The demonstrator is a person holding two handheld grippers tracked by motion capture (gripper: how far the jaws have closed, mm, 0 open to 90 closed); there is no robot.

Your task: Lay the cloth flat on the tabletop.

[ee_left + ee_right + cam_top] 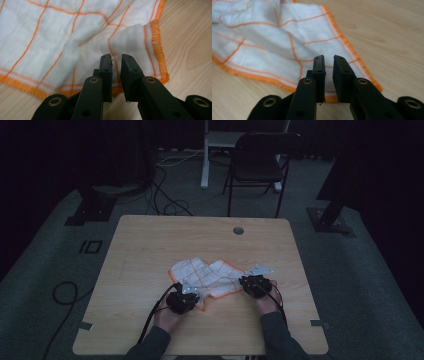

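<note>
**High view: checked cloth crumpled mid-table, a gripper at each near corner**

High view first, and it's pretty dim. Middle of the frame is a light wooden table (pixel 150 250) with rounded corners and a small round grommet hole (pixel 238 230) near its far edge. Sitting a bit below center is the cloth (pixel 210 275), thin white fabric with an orange grid and orange stitched edging, rumpled into a lumpy, uneven shape rather than lying flat. The left gripper (pixel 187 292) is at the cloth's lower left edge and the right gripper (pixel 248 282) at its right edge, both black with cables trailing back toward the bottom of the frame. Hands and dark sleeves come in from the bottom. Upper center has a black folding chair (pixel 257 165) on grey carpet.

Left gripper view gets you the texture: loosely woven, gauzy cloth (pixel 62 45) filling the upper left, thick orange overlock stitching on the hem, a soft fold humped up right ahead of the left gripper (pixel 115 62). Its jaws stand slightly apart with a narrow gap, and I can't tell if they've got any fabric pinched.

Right gripper view: the cloth (pixel 274 42) runs from upper left down to a corner right at the right gripper (pixel 328 62). Same deal, a narrow gap between flat black jaws, grip unclear. Pale wood grain fills the right side.
</note>
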